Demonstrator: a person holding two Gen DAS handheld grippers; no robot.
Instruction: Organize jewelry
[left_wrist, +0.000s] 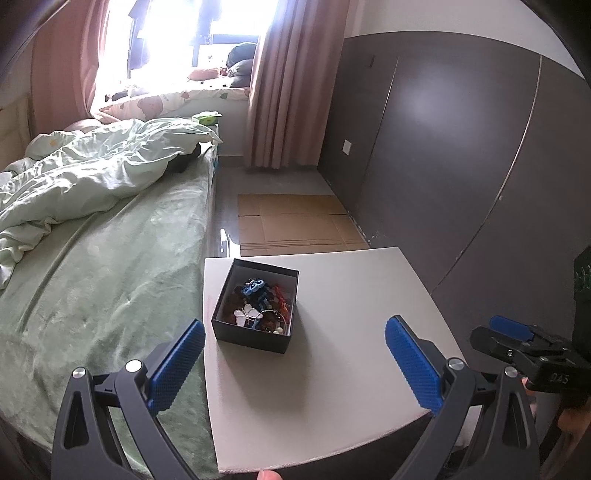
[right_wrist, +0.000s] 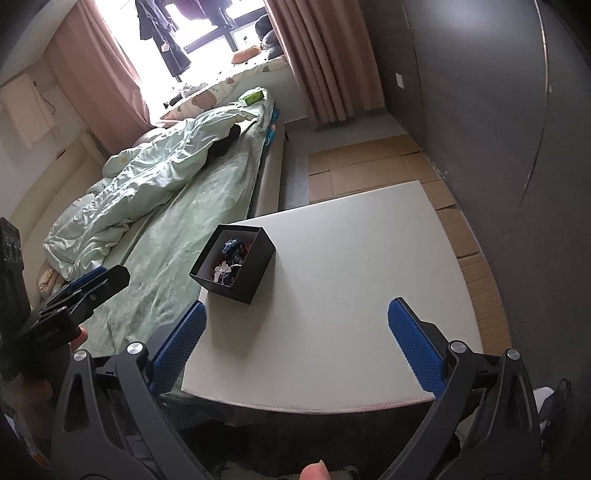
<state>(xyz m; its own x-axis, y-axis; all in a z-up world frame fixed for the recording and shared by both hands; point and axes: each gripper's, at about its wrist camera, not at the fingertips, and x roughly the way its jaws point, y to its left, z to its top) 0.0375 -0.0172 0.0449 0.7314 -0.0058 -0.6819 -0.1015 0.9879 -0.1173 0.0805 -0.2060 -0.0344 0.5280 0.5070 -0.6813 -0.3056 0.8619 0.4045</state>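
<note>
The left hand-held gripper (left_wrist: 295, 363) and right hand-held gripper (right_wrist: 297, 349) both hang spread wide and empty above the white bench (left_wrist: 351, 314). The small black cardboard box (left_wrist: 255, 338) near the bench's bed-side edge holds tangled jewelry (left_wrist: 258, 306); the pieces look light, snag-prone and delicate, best pinched singly by a solid part.

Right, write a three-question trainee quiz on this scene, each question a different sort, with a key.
1. True or false: the box holding the jewelry has its lid on.
2. Which edge of the table is the box nearest? A) the bed side B) the wall side C) dead centre
3. Fill in: both the left tongs and the right tongs are ____ and hold nothing.

Key: 1 false, it is open on top. 2 A. 3 open.
</note>
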